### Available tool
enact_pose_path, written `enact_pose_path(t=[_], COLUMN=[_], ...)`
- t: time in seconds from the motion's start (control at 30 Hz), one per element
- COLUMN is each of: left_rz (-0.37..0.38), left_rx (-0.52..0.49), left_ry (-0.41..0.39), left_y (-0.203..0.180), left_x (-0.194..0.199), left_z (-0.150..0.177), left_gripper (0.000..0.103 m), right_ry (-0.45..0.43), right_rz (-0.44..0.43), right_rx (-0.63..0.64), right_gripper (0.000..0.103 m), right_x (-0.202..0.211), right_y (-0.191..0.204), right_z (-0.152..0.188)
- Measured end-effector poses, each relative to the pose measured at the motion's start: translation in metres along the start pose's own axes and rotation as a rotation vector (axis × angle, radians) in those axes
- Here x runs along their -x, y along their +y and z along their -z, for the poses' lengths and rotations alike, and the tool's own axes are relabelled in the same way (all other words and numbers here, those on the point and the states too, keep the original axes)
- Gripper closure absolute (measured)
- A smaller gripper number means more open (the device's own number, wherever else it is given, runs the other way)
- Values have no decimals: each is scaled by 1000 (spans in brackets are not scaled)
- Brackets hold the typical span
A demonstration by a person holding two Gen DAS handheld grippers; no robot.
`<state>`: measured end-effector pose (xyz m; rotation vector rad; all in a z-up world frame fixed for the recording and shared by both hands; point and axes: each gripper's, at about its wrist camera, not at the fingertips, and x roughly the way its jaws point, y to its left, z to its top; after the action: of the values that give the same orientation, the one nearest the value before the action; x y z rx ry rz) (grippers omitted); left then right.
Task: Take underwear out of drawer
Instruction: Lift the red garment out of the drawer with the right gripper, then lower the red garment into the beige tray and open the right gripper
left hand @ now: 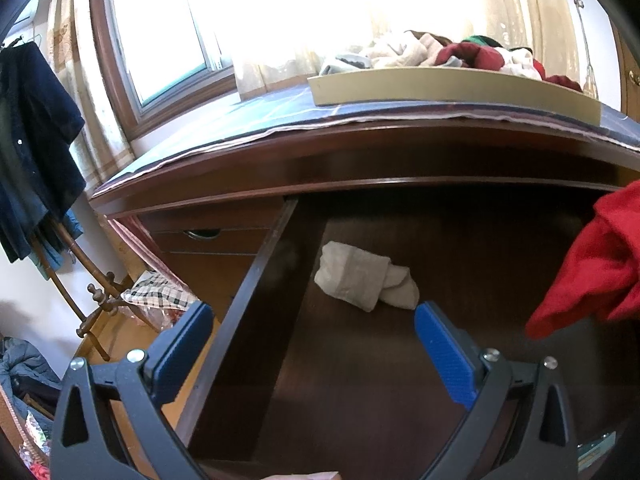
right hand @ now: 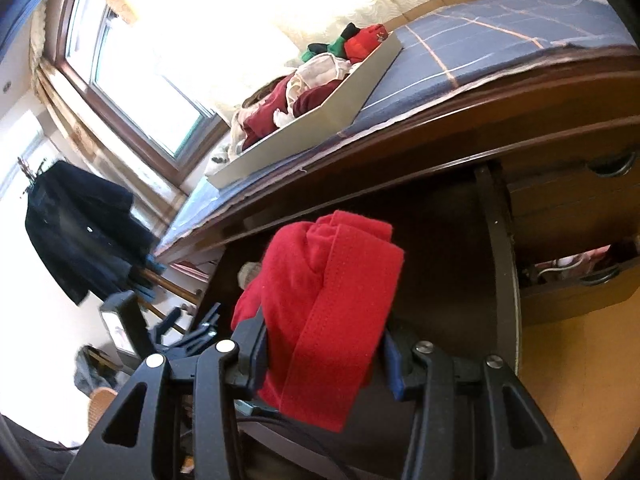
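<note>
The dark wooden drawer [left hand: 256, 280] is pulled out, and a folded whitish garment [left hand: 360, 276] lies on its floor. My left gripper [left hand: 314, 312] hangs open over the drawer's near left corner, its blue pads [left hand: 444, 356] wide apart with nothing between them. My right gripper [right hand: 324, 344] is shut on bunched red underwear [right hand: 332, 292], held above the drawer. That red underwear [left hand: 596, 272] also shows at the right edge of the left wrist view. The whitish garment [right hand: 250, 272] peeks out behind it.
On the dresser top lies a blue checked cloth [left hand: 260, 120] with a shallow beige tray [left hand: 460, 88] piled with clothes [right hand: 304, 96]. A dark coat [left hand: 36, 152] hangs on a wooden rack at left. A lower drawer [right hand: 580, 280] at right stands ajar.
</note>
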<state>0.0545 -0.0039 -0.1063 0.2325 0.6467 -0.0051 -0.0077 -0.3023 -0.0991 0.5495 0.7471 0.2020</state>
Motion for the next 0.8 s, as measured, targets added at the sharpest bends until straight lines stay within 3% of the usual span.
enact_pose_path(t=[0.1, 0.37, 0.7, 0.8], left_rz=[-4, -57, -85, -90], left_rx=[10, 99, 66, 57], left_ry=[-13, -34, -28, -32], left_y=[4, 27, 22, 20], left_x=[1, -3, -6, -5], left_z=[0, 0, -1, 0], left_gripper=[0, 0, 0, 0], right_ry=[7, -27, -141, -187], right_rz=[39, -63, -247, -259], right_rx=[33, -54, -47, -11], right_gripper=[54, 54, 55, 54], right_x=[-2, 13, 52, 56], right_y=[4, -10, 13, 23], right_z=[2, -9, -62, -82])
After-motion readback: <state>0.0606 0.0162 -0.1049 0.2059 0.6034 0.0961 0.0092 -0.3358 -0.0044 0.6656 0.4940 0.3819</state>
